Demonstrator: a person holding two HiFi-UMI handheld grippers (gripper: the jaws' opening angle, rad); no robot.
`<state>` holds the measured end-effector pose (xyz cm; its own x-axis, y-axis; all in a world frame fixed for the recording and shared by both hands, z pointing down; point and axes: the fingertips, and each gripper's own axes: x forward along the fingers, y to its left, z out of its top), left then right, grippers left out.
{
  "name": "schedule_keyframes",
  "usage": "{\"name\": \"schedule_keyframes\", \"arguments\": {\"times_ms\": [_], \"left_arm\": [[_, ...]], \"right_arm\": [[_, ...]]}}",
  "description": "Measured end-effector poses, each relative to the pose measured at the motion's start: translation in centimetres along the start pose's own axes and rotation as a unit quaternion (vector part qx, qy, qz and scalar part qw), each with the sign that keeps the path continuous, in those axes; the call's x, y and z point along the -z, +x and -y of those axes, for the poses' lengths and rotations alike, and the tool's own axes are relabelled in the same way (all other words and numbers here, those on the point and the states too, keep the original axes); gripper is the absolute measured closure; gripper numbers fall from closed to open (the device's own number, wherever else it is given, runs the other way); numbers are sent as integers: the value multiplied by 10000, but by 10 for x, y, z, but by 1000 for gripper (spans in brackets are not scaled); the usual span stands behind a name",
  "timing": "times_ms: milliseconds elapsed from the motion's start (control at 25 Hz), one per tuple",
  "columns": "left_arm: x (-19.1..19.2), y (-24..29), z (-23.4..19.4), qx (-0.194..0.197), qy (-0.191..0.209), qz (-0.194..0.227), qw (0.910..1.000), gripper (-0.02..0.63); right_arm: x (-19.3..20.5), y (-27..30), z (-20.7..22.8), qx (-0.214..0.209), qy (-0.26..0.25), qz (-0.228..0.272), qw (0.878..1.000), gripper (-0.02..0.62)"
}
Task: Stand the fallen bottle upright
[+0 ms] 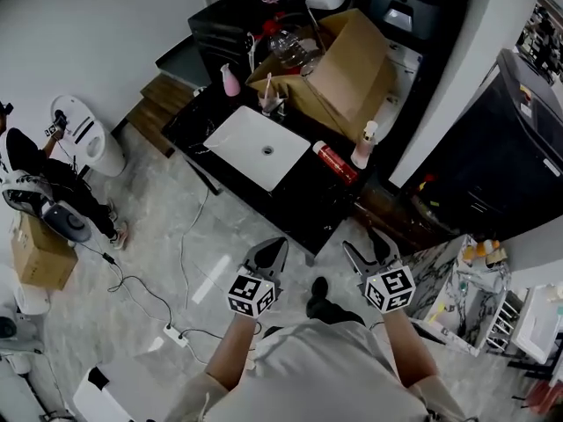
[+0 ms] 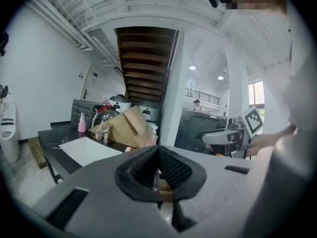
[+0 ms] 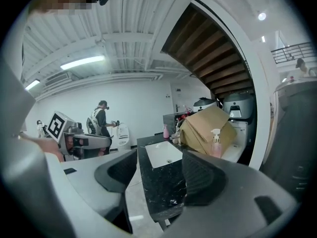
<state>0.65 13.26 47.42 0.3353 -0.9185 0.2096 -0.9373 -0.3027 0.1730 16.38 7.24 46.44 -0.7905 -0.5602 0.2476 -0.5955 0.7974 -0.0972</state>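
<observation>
Before counter point(image 1: 306, 202), left gripper point(image 1: 269, 250) abreast right gripper point(image 1: 369, 248), forward-pointing

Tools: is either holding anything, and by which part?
Nothing is held: left tool shut, right tool open, both empty; the red bottle lies on the counter.

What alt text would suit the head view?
A red bottle lies on a black counter beside a white sink. Below, a person's left tongs, shut, and right tongs, open, point toward the counter.
</observation>
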Motion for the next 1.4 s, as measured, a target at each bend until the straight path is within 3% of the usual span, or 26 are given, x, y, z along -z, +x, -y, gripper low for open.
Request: {"name": "schedule_keyframes", "arguments": {"times_ms": [720,1400], "left_arm": [[-17,112,-42,-410,-154,-232,9988,600],[-23,140,-59,-467,-170,-396,9980,600]], "right_arm": [[-15,96,106,-447,83,-187,9988,308],[-17,120,133,-366,183,-250,9989,302]]}}
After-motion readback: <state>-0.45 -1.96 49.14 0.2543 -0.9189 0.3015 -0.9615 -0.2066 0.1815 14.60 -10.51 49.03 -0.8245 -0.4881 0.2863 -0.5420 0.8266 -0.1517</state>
